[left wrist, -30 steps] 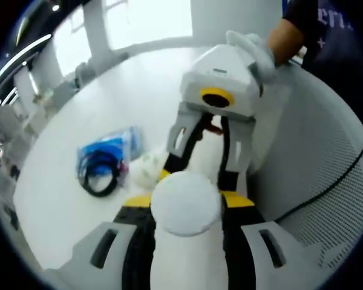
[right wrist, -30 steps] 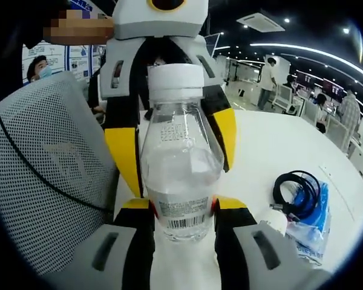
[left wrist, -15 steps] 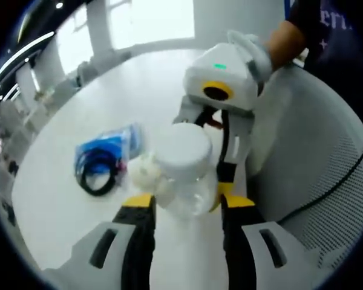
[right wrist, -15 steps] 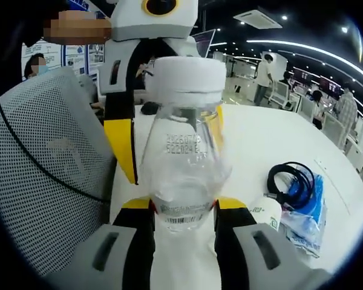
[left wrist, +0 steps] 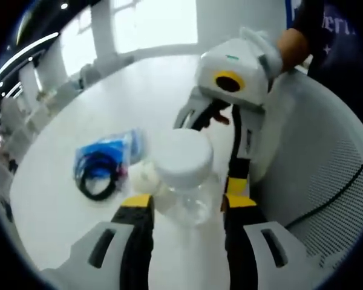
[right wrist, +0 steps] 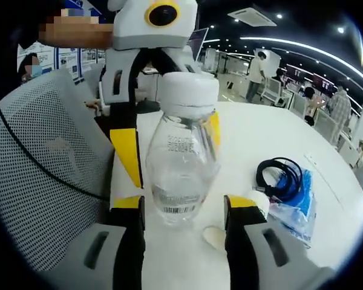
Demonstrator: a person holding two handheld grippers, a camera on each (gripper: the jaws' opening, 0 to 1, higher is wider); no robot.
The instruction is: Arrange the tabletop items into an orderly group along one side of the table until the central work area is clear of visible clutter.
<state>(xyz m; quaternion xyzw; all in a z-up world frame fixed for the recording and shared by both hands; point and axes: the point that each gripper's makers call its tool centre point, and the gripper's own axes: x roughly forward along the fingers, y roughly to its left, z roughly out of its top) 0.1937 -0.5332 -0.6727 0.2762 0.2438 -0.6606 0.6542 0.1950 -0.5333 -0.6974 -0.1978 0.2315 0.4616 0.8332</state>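
The white counter (right wrist: 272,145) carries a clear water bottle (right wrist: 183,172) standing upright near its mesh-chair (right wrist: 42,193) edge. It stands between both grippers' wide-open jaws, gripped by neither: left gripper (left wrist: 183,220), right gripper (right wrist: 184,211). It looks light, thin-walled and slippery, so the labelled waist seems best to clamp. Beyond it lies a bagged cable (right wrist: 287,184).

White shells on both grippers, with slotted grey-white jaw bases, black inner rails and yellow pads. Right gripper (left wrist: 230,121) topped by a white box with a small green light. White glove (left wrist: 267,51) behind it, dark short sleeve (left wrist: 327,30) with pale lettering beyond. Left gripper (right wrist: 163,115) coloured alike.
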